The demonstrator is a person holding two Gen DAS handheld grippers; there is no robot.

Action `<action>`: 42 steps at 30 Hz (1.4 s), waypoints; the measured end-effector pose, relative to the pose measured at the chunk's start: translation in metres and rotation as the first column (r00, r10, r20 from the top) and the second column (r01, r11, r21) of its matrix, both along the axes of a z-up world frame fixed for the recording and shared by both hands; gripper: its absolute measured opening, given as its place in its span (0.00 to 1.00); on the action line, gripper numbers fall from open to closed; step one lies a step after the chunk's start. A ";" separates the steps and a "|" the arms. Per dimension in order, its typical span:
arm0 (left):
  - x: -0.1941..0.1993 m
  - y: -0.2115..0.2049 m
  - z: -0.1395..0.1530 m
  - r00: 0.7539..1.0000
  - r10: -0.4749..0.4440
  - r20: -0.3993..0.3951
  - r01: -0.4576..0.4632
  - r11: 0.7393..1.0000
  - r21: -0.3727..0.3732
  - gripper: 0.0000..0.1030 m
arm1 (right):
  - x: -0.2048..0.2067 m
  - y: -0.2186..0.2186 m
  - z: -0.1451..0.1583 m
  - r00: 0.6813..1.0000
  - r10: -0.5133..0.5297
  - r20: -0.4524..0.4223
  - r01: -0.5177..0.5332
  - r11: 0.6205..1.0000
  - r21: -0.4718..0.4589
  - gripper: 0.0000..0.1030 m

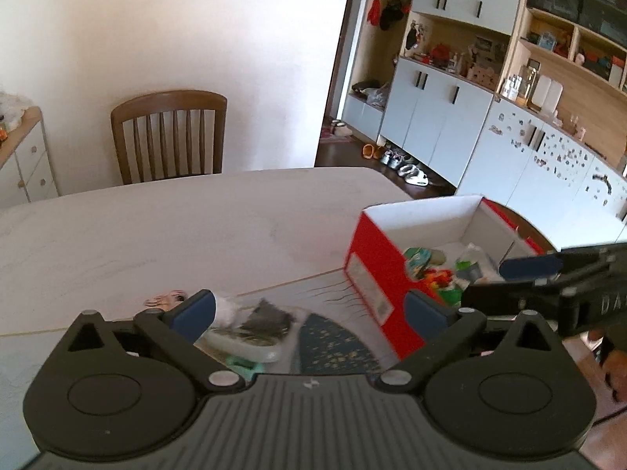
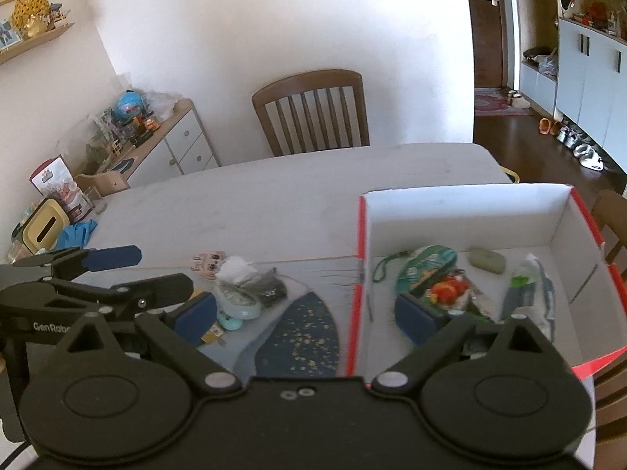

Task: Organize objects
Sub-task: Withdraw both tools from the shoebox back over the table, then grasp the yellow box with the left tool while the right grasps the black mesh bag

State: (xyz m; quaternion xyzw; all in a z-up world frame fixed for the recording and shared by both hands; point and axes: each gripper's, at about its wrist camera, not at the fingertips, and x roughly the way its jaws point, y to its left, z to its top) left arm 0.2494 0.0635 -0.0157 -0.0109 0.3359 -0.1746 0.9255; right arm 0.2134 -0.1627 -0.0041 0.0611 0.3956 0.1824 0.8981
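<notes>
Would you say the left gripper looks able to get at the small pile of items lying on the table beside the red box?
Probably yes: the left gripper is open and empty, the pile lies just ahead between its fingers, and the red box stands off to one side.

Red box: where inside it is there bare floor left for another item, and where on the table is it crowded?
Inside the red box, the white floor along the far wall is bare, behind the grey stone and green pouch. Its near half is crowded. On the table, the wide stretch toward the chair is free; the small-items pile left of the box is cluttered.
</notes>
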 end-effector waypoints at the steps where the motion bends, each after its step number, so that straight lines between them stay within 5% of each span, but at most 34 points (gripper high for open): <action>1: -0.001 0.004 -0.003 1.000 -0.001 0.007 0.001 1.000 0.015 1.00 | 0.001 0.004 -0.001 1.000 0.002 -0.004 -0.002 1.000 0.002 0.94; 6: -0.006 0.025 -0.016 1.000 0.013 0.025 -0.014 0.999 0.048 1.00 | 0.006 0.026 -0.006 1.000 0.019 -0.019 -0.019 1.000 -0.011 0.94; 15: -0.007 0.061 -0.050 0.998 0.045 -0.054 -0.043 0.999 0.025 1.00 | 0.021 0.063 -0.022 0.997 0.056 -0.056 -0.059 0.996 -0.061 0.94; 42: 0.043 0.065 -0.134 0.996 -0.040 -0.085 0.049 0.993 0.108 0.99 | 0.093 0.119 -0.094 0.986 0.029 -0.162 -0.062 0.978 -0.201 0.88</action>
